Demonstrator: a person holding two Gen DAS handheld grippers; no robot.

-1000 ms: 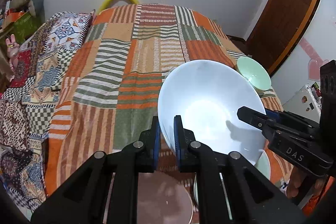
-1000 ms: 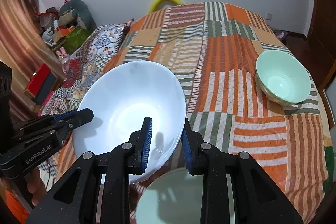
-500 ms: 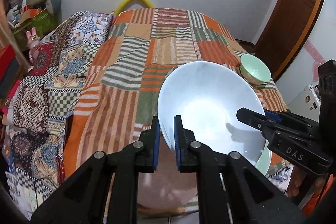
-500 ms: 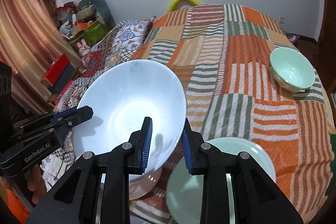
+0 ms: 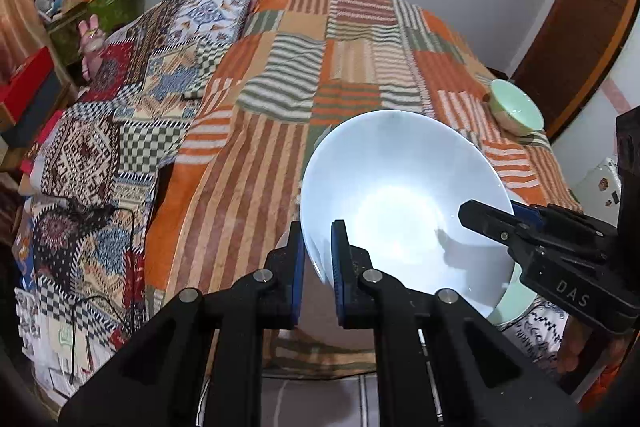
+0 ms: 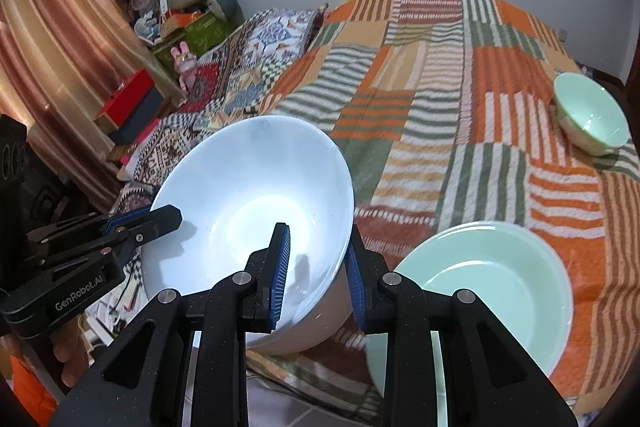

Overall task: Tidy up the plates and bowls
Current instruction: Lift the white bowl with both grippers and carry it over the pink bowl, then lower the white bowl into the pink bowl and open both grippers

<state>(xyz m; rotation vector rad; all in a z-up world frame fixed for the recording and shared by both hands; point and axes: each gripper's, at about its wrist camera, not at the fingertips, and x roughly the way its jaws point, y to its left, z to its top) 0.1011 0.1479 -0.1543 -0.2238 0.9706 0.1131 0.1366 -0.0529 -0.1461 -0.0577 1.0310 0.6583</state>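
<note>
A large white bowl (image 5: 400,195) hangs tilted over the near edge of the bed, held by both grippers at opposite sides of its rim. My left gripper (image 5: 316,255) is shut on the bowl's left rim. My right gripper (image 6: 316,259) is shut on the right rim of the bowl (image 6: 248,195), one finger inside and one outside. Each gripper shows in the other's view: the right gripper (image 5: 480,215) and the left gripper (image 6: 168,217). A pale green plate (image 6: 492,291) lies on the bedspread just right of the bowl. A small green bowl (image 6: 592,115) stands at the far right edge.
The patchwork bedspread (image 5: 320,67) covers the bed, with a patterned quilt (image 5: 132,99) hanging along its left side. Boxes and toys (image 6: 172,15) crowd the far left by a curtain. Tiled floor (image 5: 320,403) shows below the bed's near edge. A wooden door (image 5: 580,39) stands on the right.
Both grippers have drawn back together with the white bowl toward the bed's near edge. The green plate has come fully into the right wrist view and the small green bowl looks farther off.
</note>
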